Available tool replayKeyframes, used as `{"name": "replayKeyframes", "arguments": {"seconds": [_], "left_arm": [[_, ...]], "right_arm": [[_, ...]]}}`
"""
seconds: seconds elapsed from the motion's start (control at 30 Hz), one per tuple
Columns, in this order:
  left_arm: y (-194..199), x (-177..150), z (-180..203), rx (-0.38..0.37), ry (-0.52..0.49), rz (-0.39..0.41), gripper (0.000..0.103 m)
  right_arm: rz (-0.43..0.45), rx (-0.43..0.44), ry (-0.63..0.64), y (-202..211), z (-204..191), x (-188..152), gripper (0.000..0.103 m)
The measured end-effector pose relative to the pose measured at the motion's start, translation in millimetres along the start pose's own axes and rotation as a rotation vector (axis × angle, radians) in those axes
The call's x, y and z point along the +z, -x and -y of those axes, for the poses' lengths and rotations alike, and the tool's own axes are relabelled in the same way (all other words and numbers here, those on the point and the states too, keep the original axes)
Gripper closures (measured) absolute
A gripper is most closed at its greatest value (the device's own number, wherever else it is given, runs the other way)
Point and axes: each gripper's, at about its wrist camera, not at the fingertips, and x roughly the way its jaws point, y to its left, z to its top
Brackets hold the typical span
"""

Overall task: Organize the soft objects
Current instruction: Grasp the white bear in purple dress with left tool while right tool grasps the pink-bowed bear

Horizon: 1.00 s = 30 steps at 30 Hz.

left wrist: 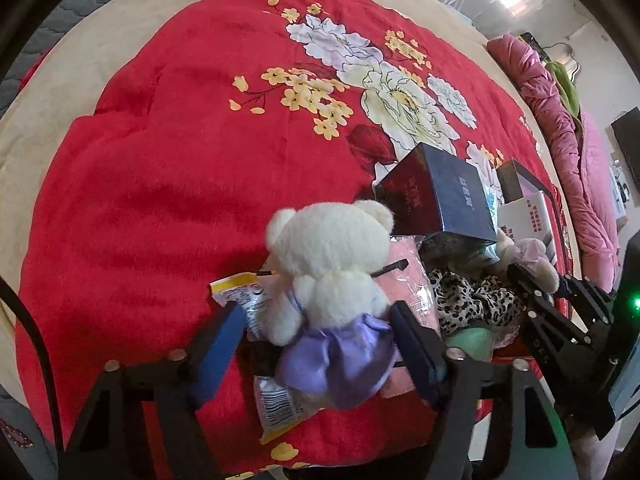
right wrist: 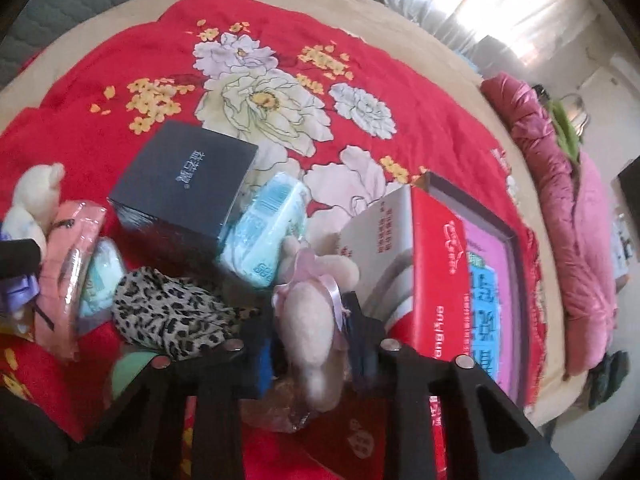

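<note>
Straddling the white plush bear in a lilac satin dress (left wrist: 332, 280), your left tool (left wrist: 320, 344) is gaping, unclamped (pre-lift); your right tool (right wrist: 308, 344) is pinching the beige plush toy with a pink ribbon (right wrist: 308, 312).

Beneath me lies a bed (left wrist: 48, 120) with a beige sheet, mostly covered by a red blanket (left wrist: 160, 168) printed with large white peonies and small yellow blossoms. Along its far side a pink quilted duvet (right wrist: 568, 216) is heaped up, with something green (right wrist: 564, 128) lying on top, and pale curtains (right wrist: 500, 4) behind glow with strong daylight. A light wall (left wrist: 600, 76) stands further right, with a dark flat panel (left wrist: 630, 140) against it.
</note>
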Motion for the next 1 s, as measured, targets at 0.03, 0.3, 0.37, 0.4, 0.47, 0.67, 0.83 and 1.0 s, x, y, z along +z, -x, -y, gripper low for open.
{"name": "replayKeyframes", "arguments": {"seconds": [0.03,0.3,0.37,0.4,0.47,0.67,0.83,1.0], "left_arm": [[-0.3,1.3,-0.3,0.003,-0.002,-0.001,0.041],[6.0,9.8,-14.7,-0.027,0.030,0.006,0.053],[10.3,11.7,-18.2,-0.041,0.040,0.010,0.054],[13.6,12.3,-19.3,-0.044,0.042,0.015,0.054],[21.5,12.3,-19.4,-0.047,0.039,0.030,0.054],[50.0,9.3,-4.2,-0.048,-0.006,0.075,0.054],[69.0,6.2,18.8,-0.062,-0.055,0.104,0.053],[80.7,1.2,48.7,-0.076,-0.115,0.114,0.054]], "right_arm": [[0.005,0.009,-0.007,1.1,1.5,-0.1,0.075],[0.053,0.107,-0.149,32.6,29.9,-5.8,0.075],[0.073,0.145,-0.195,42.2,39.6,-7.9,0.075],[0.077,0.162,-0.211,45.4,42.3,-8.4,0.075],[0.097,0.219,-0.262,53.8,51.2,-11.2,0.075],[0.136,0.317,-0.366,72.4,71.0,-20.4,0.075],[0.160,0.327,-0.386,88.6,80.7,-27.3,0.075],[0.195,0.327,-0.420,108.2,93.7,-37.6,0.075]]}}
